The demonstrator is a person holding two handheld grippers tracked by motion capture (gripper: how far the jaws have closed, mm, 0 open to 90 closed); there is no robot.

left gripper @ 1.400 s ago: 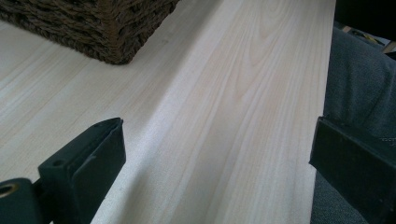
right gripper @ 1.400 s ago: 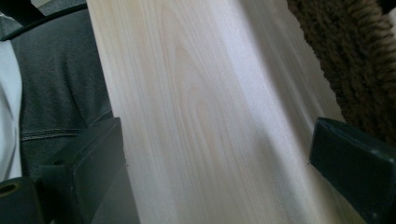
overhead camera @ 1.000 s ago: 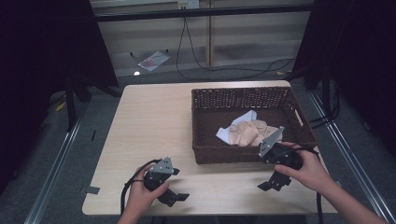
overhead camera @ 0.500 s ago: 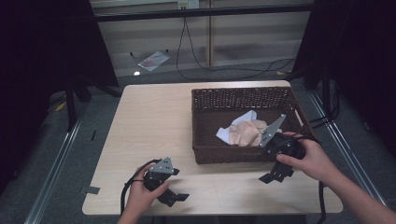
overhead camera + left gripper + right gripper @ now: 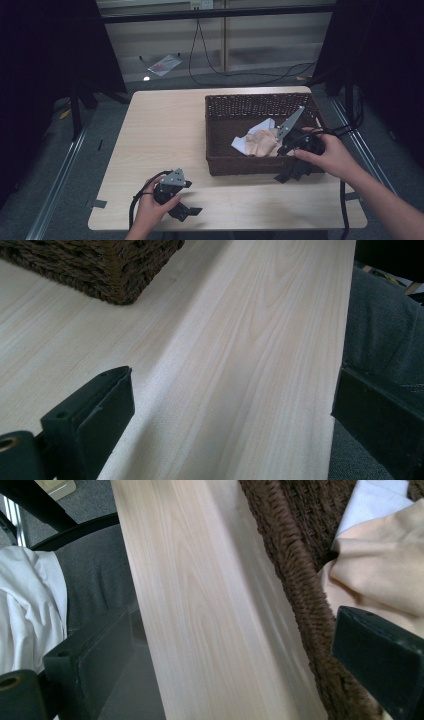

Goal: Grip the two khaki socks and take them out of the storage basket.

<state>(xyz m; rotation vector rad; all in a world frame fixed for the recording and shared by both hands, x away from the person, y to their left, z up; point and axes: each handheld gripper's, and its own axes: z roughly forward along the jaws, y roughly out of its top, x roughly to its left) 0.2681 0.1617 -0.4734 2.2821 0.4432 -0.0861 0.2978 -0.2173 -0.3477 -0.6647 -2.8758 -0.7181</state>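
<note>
Your left gripper (image 5: 186,212) sits near the table's (image 5: 165,130) front edge, jaws spread on nothing; its own view cuts the wicker basket (image 5: 260,105) to one corner. Your right gripper (image 5: 288,175) hangs at the basket's front wall, jaws wide apart. The peach cloth (image 5: 261,144) lies inside, partly hidden behind that hand (image 5: 327,155) from above; the right gripper view shows its folds and a white cloth (image 5: 372,495) behind.

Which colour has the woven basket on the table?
The basket is dark brown; the high view shows it best.
</note>
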